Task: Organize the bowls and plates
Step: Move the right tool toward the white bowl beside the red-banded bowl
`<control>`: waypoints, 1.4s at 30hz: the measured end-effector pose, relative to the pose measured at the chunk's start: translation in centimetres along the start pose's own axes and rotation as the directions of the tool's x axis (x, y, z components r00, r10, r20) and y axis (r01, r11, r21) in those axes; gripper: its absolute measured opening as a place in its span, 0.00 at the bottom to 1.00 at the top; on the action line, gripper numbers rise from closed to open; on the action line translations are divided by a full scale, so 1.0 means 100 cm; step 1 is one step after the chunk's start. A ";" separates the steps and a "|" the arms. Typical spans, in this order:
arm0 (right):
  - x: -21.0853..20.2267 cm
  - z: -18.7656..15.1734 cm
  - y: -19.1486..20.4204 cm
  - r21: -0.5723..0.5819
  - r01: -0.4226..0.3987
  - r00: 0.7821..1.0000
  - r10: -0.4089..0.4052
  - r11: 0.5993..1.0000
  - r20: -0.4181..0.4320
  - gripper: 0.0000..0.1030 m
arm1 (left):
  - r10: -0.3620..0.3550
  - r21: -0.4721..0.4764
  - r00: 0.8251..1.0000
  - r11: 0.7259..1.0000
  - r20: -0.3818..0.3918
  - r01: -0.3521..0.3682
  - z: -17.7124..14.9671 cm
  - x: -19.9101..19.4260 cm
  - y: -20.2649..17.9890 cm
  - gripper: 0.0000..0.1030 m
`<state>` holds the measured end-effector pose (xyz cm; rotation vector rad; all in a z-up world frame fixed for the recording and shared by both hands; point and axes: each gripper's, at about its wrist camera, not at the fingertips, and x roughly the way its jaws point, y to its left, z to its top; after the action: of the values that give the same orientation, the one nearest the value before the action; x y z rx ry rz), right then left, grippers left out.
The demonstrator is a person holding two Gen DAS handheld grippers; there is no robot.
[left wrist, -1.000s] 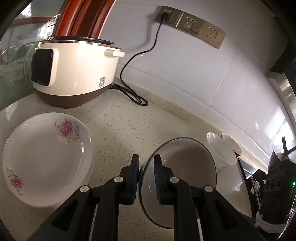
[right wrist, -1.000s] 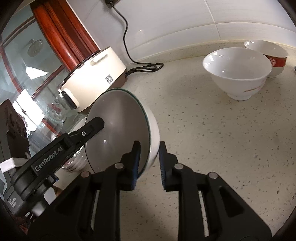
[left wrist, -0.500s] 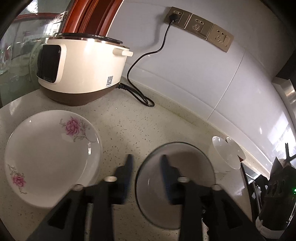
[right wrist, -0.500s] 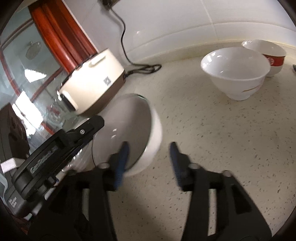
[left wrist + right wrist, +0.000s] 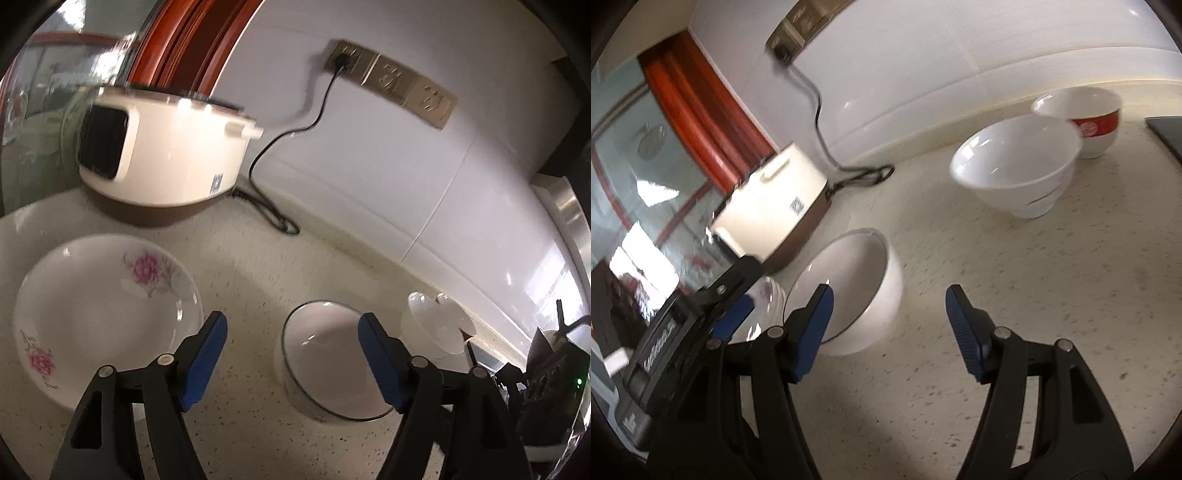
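Step in hand: letting go of the green-rimmed bowl (image 5: pixel 332 360) and clearing away from it; both tools have just been opening their jaws.
Landmark: the rice cooker (image 5: pixel 162 155) at the back of the speckled counter (image 5: pixel 1034 314).
Green-rimmed bowl: sits on the counter in front of the rice cooker and to its right, upright as far as the blur lets me judge.
Left gripper (image 5: pixel 291 360): fingers spread wide, nothing pressed between the blue pads; the bowl's near rim lies in the gap, untouched.
Right gripper (image 5: pixel 888 332): fingers apart as well; the bowl sits just off its left pad, no contact that I can make out.
Flowered plate (image 5: pixel 99 314): directly in front of the rice cooker, near the bowl's left side but apart from it.
Other bowls: a plain white bowl (image 5: pixel 1015 164) and a red-banded bowl (image 5: pixel 1082 118), close together, well to the right of the rice cooker along the wall.
How to do it well: back both tools out along their own line, jaws kept wide, so no pad clips the rim and skids the bowl toward the plate.
Watch for: the cooker's cord (image 5: pixel 273 214) behind the bowl.
Next, by my reckoning: the two right-hand bowls look like the ones to nest, one gripper per rim.
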<state>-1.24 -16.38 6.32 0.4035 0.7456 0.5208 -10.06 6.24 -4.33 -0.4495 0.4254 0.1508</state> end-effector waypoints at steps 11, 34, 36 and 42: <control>-0.041 0.020 -0.053 0.203 0.130 0.978 -0.159 0.970 0.134 0.76 | -0.140 0.196 0.967 0.976 0.211 0.098 -0.009 -0.040 -0.041 0.85; 0.025 0.082 -0.079 0.269 0.351 0.935 -0.353 0.897 -0.045 0.62 | -0.228 0.245 0.948 0.954 0.220 0.173 -0.013 -0.051 -0.049 0.90; 0.028 0.080 -0.085 0.299 0.311 0.950 -0.308 0.902 -0.058 0.60 | -0.246 0.258 0.936 0.949 0.252 0.180 -0.013 -0.057 -0.050 1.00; 0.041 0.078 -0.081 0.252 0.312 0.950 -0.302 0.916 -0.078 0.54 | -0.259 0.364 0.959 0.909 0.114 0.202 0.029 -0.046 -0.090 1.00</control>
<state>9.40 -21.76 5.09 0.5119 0.8996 0.1323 -11.06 -0.68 3.55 -0.1320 0.2295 -0.1194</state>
